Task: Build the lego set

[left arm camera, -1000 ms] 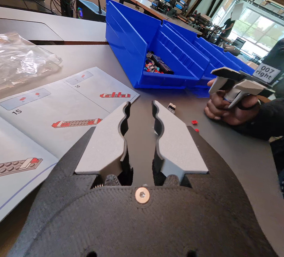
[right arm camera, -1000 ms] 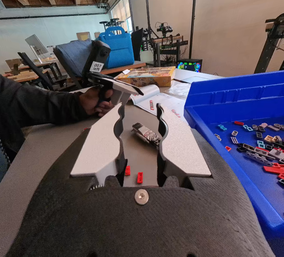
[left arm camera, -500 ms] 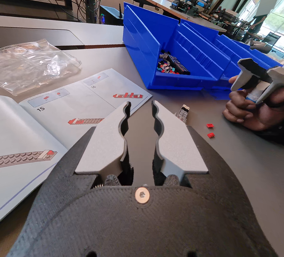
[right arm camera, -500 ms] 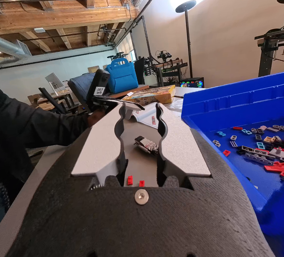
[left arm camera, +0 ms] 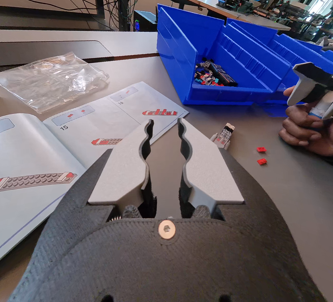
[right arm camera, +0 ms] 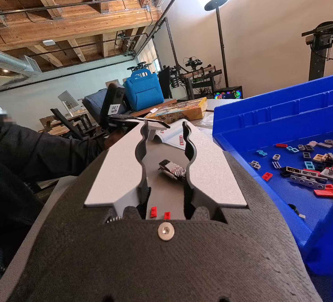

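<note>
A small grey, black and white lego assembly [left arm camera: 223, 135] lies on the grey table, just right of my left gripper [left arm camera: 165, 122], which is open and empty above the table next to the instruction booklet [left arm camera: 100, 120]. Two small red plates [left arm camera: 261, 155] lie right of the assembly. My right gripper [right arm camera: 164, 124] is open and empty; the assembly [right arm camera: 173, 169] shows between its fingers, and the two red plates [right arm camera: 160, 213] show near their base. A blue bin [right arm camera: 270, 127] with several loose lego pieces [right arm camera: 306, 170] is to the right.
A clear plastic bag [left arm camera: 48, 80] lies beyond the booklet. The blue bin [left arm camera: 182, 59] has more blue bins [left arm camera: 297, 49] behind it. A yellow lego box [right arm camera: 180, 111] lies at the far table edge. A hand [left arm camera: 306, 131] holds the right gripper. Tip to tip, the grippers are about 20 cm apart.
The left gripper has swung left and back, so the assembly and red plates sit further right in its view. The right gripper has tilted upward, showing more ceiling. Both stay open.
</note>
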Demonstrator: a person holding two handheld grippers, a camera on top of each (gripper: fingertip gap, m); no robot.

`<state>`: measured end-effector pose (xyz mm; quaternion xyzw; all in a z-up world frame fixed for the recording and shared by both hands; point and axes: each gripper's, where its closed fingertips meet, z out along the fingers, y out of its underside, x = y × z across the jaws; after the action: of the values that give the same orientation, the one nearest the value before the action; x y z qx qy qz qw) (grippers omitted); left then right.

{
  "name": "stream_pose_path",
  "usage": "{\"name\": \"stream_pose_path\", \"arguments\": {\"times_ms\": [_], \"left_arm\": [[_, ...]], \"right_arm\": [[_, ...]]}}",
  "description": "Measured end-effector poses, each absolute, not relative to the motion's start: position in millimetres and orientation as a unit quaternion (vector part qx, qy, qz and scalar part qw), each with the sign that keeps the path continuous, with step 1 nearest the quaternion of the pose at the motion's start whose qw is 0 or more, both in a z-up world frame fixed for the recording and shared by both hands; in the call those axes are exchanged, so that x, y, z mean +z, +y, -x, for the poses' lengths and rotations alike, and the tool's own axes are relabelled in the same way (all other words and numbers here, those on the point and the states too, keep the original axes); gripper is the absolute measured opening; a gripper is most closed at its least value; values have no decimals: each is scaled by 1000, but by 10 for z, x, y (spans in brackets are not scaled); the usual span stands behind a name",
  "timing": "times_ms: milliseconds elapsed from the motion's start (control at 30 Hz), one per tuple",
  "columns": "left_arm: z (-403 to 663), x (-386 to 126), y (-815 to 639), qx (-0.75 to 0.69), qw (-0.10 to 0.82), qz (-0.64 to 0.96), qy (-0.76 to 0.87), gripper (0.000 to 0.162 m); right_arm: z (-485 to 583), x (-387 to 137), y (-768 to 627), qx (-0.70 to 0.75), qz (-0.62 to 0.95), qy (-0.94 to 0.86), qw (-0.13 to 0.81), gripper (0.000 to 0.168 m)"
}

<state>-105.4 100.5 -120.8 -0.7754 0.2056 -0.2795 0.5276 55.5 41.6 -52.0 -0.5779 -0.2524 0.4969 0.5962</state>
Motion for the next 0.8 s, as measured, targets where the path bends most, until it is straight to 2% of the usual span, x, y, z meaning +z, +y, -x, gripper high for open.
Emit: {"name": "stream_pose_path", "arguments": {"times_ms": [800], "left_arm": [[1094, -1195, 1022, -259, 539, 776, 199, 28]], "right_arm": [[-575, -512, 425, 508, 576, -245, 592, 38]]}}
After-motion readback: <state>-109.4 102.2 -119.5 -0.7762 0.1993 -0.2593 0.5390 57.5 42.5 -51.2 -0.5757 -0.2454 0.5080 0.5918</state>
